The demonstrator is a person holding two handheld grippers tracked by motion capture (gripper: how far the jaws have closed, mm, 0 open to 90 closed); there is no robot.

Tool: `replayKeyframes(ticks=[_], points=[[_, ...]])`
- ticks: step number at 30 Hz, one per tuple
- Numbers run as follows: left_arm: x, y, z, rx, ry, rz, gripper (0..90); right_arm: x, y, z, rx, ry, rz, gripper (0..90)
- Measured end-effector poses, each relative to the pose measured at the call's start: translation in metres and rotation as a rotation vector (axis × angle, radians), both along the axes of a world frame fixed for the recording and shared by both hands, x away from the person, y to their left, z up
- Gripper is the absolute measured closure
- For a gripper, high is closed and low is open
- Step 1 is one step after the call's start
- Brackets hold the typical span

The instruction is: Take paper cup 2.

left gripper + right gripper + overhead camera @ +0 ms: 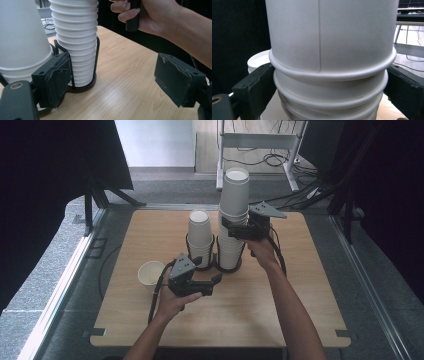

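1. Cups rule this tabletop: the right gripper (pixel 226 227) straddles the tall stack of white paper cups (pixel 233 217), one jaw on each side, just under the rolled rim of the upper cup.
2. Seen along the right gripper's own jaws, the dark pads (pixel 253 87) sit against the ribbed rims on both flanks; whether they press or merely touch cannot be told from here.
3. The step in hand looks like peeling one cup, or a few, off the top of that stack.
4. The left gripper (pixel 216 279) waits low in front of the wire holder (pixel 96 60), jaws well apart with nothing but bare table (pixel 280 300) between them.
5. To its left jaw's side stands the shorter stack (pixel 200 236), which stands in a wire holder of its own; a single loose cup (pixel 150 272) sits upright farther out.
6. Next, by my reading, the right jaws must pinch firmly below one rim and lift straight up, while the left steadies the lower cups.
7. The cups are smooth, white, tightly nested, tapering upward, mouths down, with a seam down the front.
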State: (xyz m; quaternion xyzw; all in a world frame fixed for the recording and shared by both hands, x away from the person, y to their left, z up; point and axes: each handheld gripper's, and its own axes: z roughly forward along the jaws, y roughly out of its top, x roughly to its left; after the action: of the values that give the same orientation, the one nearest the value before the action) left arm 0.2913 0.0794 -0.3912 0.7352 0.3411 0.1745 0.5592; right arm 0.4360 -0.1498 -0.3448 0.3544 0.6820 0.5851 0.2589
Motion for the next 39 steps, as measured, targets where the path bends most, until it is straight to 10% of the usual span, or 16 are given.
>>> replayKeyframes(ticks=[39], points=[[0.072,-0.008,0.070,-0.145,-0.032,0.056,13.7,-0.002,-0.002,0.000,-0.024,-0.014,0.027,4.3]])
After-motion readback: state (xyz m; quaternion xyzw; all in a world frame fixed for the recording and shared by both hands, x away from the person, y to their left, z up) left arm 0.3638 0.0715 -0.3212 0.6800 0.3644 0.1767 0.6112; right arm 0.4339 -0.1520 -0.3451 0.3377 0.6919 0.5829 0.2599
